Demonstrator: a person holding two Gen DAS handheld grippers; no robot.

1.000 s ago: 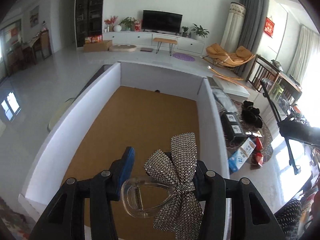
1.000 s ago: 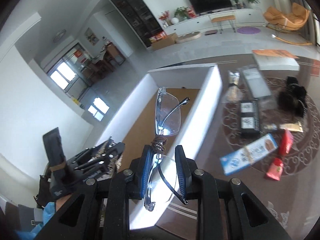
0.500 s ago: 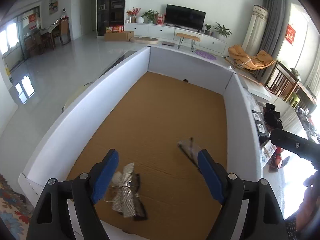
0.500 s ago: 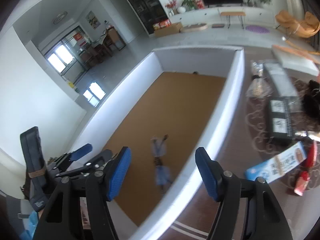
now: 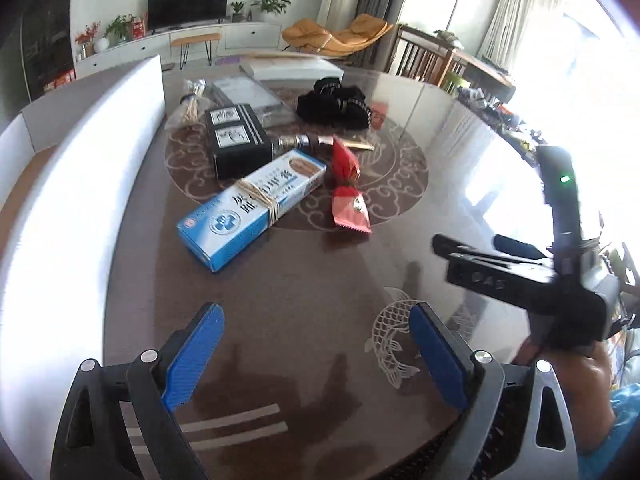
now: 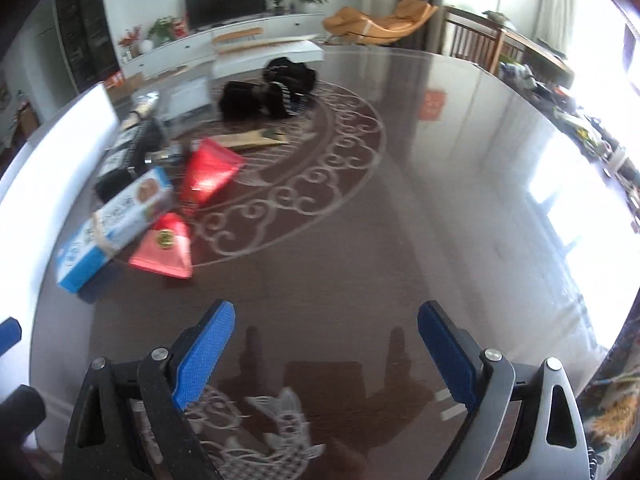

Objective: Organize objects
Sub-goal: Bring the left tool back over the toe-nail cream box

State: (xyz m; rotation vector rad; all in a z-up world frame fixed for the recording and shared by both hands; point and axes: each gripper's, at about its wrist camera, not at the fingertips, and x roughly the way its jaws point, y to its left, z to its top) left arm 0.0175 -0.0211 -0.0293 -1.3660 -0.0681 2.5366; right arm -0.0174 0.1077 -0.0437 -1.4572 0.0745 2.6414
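Two claws, both empty and both still spreading: left gripper (image 5: 316,344) with blue pads wide apart over bare dark table (image 5: 304,304), nothing between the jaws; right gripper (image 6: 324,344) likewise parted and opening, only glossy tabletop and a pale fish inlay (image 6: 276,428) beneath. Just beyond the left claw's right finger, the same fish motif (image 5: 394,338) in the surface. Further right of it, the other gripper's black body, held in a hand (image 5: 576,384) at the frame's edge. Ahead and slightly left of the left claw, well apart from it, a blue-and-white box (image 5: 252,210) tied with twine, lying flat. Just right of that, two red packets (image 5: 348,188), one beyond the other. Behind the box, a black box (image 5: 236,140) with two white panels, then a clear-wrapped pack (image 5: 248,92) and a bag of sticks (image 5: 190,106). Farther out, a black bundle (image 5: 334,104). Along the left side, beside the table, a white bin wall (image 5: 76,184) with brown floor (image 5: 20,184) inside. From the right claw, same clutter ahead to the left, blurred: blue-and-white box (image 6: 116,224), red packets (image 6: 188,208), black bundle (image 6: 268,92).
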